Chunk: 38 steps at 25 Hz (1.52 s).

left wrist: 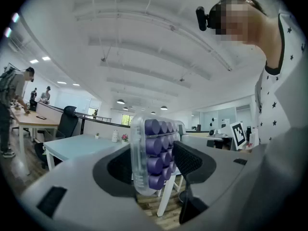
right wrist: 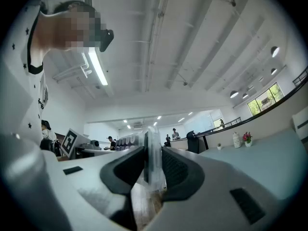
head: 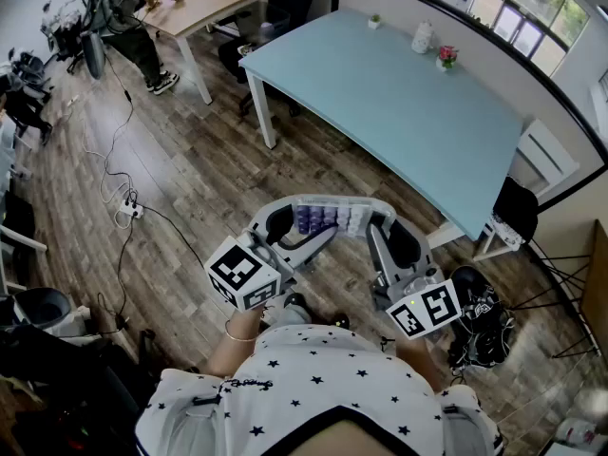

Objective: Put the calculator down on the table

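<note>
Star-print shirt (head: pixel 313 388) fills the bottom of the head view; both marker cubes sit just beyond it.

Calculator (head: pixel 331 218): clear casing, rows of purple round keys. It's in the air at about waist level, slung between the two hand-held grippers, over the wood floor (head: pixel 190 188). Not on the tabletop (head: pixel 399 112); it hangs short of the near corner, no contact.

Left hand-held gripper (left wrist: pixel 156 165): clamped on one end of the calculator. One jaw is behind the casing's back and the ribbed pad of the other is against the key side. The jaws stand fairly wide because they span casing plus keys.

Right hand-held gripper (right wrist: pixel 153 170): clamped on the other end. Both pads pinch the thin clear edge, seen edge-on in its view, with the jaws narrower than the left's.

The two point in toward each other, roughly level, with the calculator bridging the tips.

Tabletop: light blue, white legs, mostly bare. At the far edge are a small potted plant (head: pixel 374 21), a white jar (head: pixel 423 36) and a pot of pink flowers (head: pixel 446 57).

Around it: a black bag (head: pixel 480 316) on the floor to the person's right, and a power strip (head: pixel 128 210) with trailing cable to the left. A wooden desk (head: pixel 199 8) stands far left with a person beside it.
</note>
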{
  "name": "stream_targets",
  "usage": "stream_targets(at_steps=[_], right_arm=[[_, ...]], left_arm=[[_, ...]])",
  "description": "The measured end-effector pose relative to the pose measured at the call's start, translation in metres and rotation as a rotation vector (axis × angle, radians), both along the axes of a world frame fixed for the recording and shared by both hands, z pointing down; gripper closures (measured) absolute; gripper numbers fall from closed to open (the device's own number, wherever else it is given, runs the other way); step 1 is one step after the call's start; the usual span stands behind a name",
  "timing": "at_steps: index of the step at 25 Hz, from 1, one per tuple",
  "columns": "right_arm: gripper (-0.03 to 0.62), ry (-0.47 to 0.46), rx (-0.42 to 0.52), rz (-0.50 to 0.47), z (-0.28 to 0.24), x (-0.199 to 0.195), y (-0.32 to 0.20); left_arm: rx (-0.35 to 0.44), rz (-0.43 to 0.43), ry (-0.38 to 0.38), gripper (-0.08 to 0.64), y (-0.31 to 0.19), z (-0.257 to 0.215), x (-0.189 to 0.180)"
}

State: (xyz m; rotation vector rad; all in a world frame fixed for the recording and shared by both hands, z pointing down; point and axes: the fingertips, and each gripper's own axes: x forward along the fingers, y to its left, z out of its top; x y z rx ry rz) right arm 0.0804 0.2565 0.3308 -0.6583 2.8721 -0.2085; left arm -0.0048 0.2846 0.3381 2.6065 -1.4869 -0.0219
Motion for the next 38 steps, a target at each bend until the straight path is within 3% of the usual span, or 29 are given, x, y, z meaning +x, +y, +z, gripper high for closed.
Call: stream_targets(at_steps=[13, 28, 38], right_arm=[[0.488, -0.003, 0.031, -0.036, -0.004, 0.016, 0.003], [0.494, -0.044, -0.007, -0.122, 0.008, 0.044, 0.02], [0.494, -0.042, -0.022, -0.034, 0.009, 0.062, 0.007]], left_arm=[[0.003, -0.038, -0.012, 0.305, 0.005, -0.003, 0.017], [-0.03, -0.12, -0.055, 0.305, 0.029, 0.005, 0.048], [-0.03, -0.033, -0.059, 0.305, 0.009, 0.005, 0.064]])
